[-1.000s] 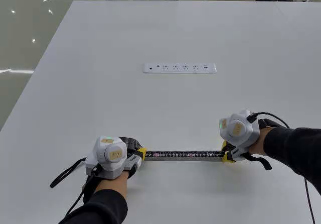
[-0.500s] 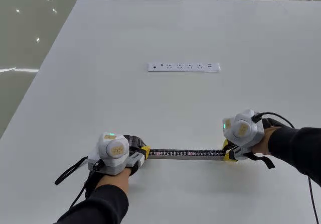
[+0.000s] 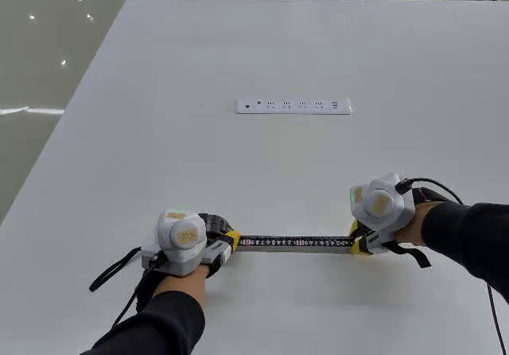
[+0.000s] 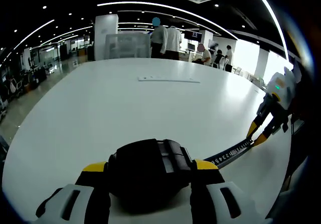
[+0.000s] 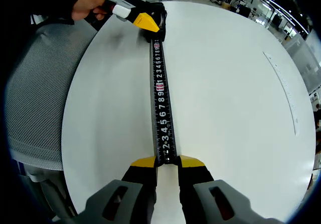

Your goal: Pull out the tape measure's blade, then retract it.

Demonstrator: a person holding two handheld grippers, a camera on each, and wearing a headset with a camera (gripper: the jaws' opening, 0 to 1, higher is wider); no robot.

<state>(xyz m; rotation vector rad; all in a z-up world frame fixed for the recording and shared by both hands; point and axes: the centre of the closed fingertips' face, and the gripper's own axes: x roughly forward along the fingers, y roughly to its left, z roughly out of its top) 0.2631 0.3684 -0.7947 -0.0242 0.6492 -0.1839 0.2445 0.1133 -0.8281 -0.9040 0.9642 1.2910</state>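
Head view: both grippers low in frame on the white table (image 3: 318, 44), with the tape stretched between them.

Left gripper (image 3: 227, 243), lower left: jaws clamped on the tape measure case (image 3: 213, 228), one on each side. In the left gripper view the black case (image 4: 150, 171) sits bottom centre between the two yellow jaw tips, resting on the table top.

Blade (image 3: 294, 243): pulled out and lying flat on the table, running horizontally from the case at left to the right gripper (image 3: 355, 245) at lower right. It looks straight, with no visible sag or twist. The printed scale faces up.

Right gripper view: the blade (image 5: 161, 98) runs from bottom centre up to the case at upper left of centre. The low numbers are nearest the camera, so the free end is at this gripper. Jaws are closed in on the blade end, yellow tips tight against its two edges. The end hook itself is hidden under the tips.

Left gripper view: the blade (image 4: 233, 153) leaves the case toward the right edge, where the other gripper pinches it.

White power strip (image 3: 294, 106) lies on the table in the upper centre of the head view, well apart from the tape. Black strap (image 3: 107, 271) trails from the left gripper toward the lower left. People (image 4: 165, 38) stand beyond the far table edge.
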